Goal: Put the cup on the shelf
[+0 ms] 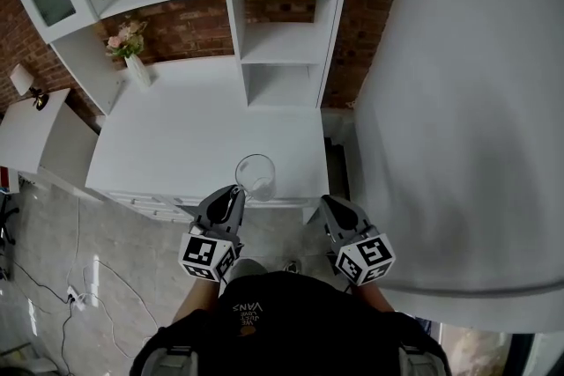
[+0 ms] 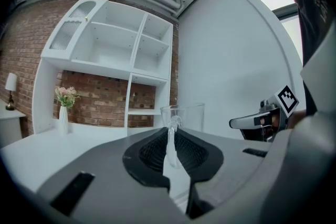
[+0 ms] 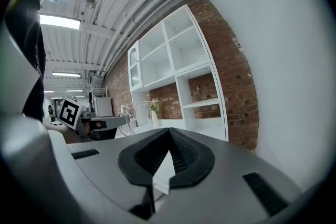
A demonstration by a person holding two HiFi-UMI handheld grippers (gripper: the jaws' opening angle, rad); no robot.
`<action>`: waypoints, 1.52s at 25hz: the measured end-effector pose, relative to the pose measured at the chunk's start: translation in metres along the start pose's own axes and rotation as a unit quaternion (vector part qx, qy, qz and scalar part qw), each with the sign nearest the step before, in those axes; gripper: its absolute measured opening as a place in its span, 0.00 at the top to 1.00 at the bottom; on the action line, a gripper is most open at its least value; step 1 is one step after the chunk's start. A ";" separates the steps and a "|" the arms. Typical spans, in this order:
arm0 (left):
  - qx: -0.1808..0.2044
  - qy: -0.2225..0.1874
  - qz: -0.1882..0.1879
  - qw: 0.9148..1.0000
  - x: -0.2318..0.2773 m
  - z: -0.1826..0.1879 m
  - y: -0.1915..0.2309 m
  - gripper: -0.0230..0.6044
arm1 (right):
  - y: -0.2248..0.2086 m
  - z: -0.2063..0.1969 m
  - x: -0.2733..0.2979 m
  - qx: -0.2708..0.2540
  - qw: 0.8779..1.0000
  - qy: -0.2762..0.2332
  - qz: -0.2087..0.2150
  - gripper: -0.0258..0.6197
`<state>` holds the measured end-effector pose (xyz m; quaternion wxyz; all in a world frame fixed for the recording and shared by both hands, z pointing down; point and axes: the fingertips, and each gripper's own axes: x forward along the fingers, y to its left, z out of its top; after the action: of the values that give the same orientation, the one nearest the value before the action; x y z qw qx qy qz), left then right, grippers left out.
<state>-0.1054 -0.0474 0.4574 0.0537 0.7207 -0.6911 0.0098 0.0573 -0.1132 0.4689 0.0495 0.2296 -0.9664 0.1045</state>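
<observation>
Two tongs reach forward from the person at the lower edge of the head view. The left tongs (image 1: 236, 189) are closed on the cup (image 1: 256, 176). In the left gripper view a thin clear part of the cup, which looks like its handle, is pinched between the jaws of these tongs (image 2: 170, 129), and the clear body of the cup (image 2: 184, 115) stands upright just behind them. The right tongs (image 1: 327, 202) are a little apart from the cup, to its right. Their jaws (image 3: 169, 131) are pressed together with nothing between them.

The cup is over the near edge of the white table (image 1: 176, 145), close to its right corner. Its bottom is hidden, so I cannot tell if it rests on the table or is lifted.

At the far left corner of the table stands a white vase (image 1: 138, 70) with pink flowers (image 1: 126, 40). Behind the table, at its right side, rises the white shelf (image 1: 282, 57) with open compartments one above the other, and none of them holds the cup. A red brick wall (image 1: 185, 26) shows behind the shelf. On the right a big white wall (image 1: 467, 101) fills the view.
</observation>
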 end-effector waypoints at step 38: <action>0.062 -0.018 -0.102 0.993 0.224 0.069 0.134 0.91 | -0.046 0.030 0.136 0.032 0.994 -0.030 -0.101 0.97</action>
<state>-0.2329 -0.2821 0.4168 -0.0030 0.7893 -0.6130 0.0344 -0.0443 -0.2184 0.4677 0.0237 0.3309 -0.9354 0.1227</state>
